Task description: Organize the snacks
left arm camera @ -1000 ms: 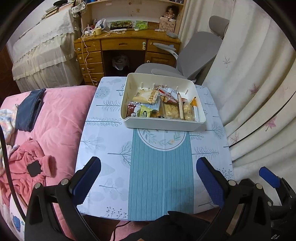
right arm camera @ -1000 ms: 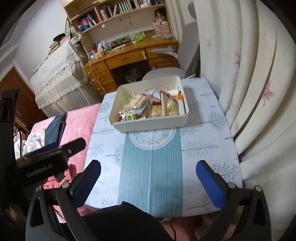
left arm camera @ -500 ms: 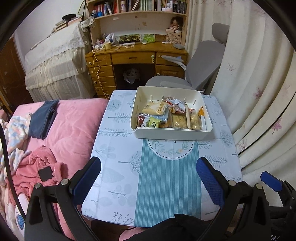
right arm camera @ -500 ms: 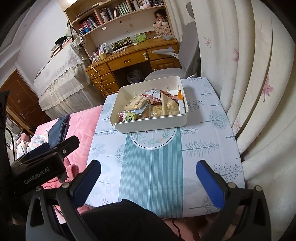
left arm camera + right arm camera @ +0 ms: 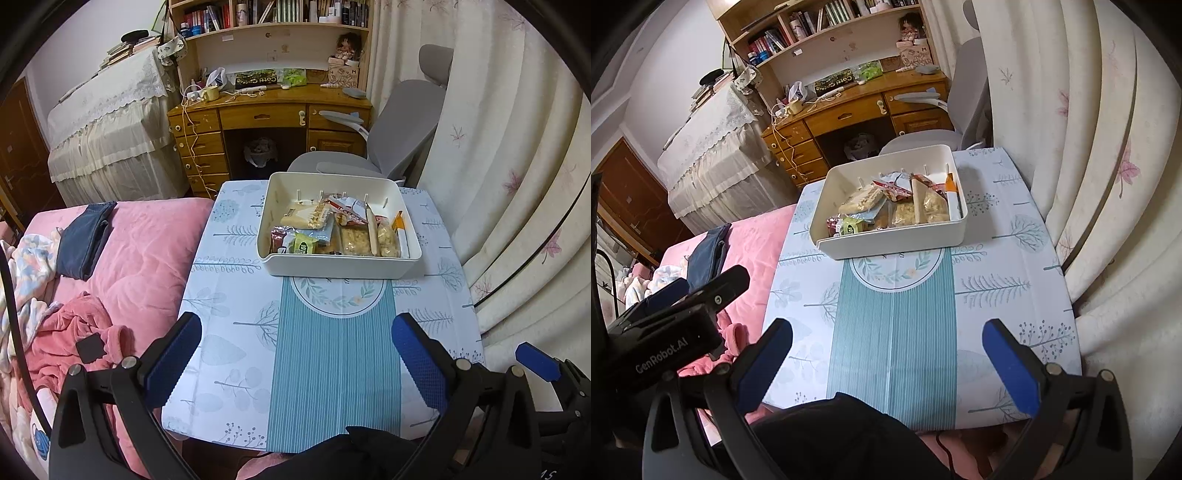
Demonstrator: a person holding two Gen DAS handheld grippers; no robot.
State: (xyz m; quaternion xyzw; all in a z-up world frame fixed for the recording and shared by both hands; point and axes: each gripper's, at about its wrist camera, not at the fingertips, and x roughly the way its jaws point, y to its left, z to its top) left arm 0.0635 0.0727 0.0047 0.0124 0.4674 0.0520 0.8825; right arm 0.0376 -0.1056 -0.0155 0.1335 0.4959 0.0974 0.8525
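A white plastic bin (image 5: 338, 264) (image 5: 897, 242) sits at the far end of a small table with a patterned cloth (image 5: 332, 332) (image 5: 894, 325). Several wrapped snacks (image 5: 332, 229) (image 5: 890, 206) lie inside it, sorted between thin dividers. My left gripper (image 5: 295, 354) hangs open above the table's near edge, nothing between its blue pads. My right gripper (image 5: 886, 354) is likewise open and empty, held back from the near edge. The left gripper's body (image 5: 665, 332) shows at the lower left of the right wrist view.
A bed with a pink quilt (image 5: 129, 266) and loose clothes borders the table's left side. Curtains (image 5: 517, 184) hang close on the right. Behind the table stand a grey office chair (image 5: 399, 140) and a wooden desk (image 5: 269, 122) with shelves.
Both grippers have pulled back and lifted away from the bin, so more of the room shows. Both stay open and empty. The bin has not moved.
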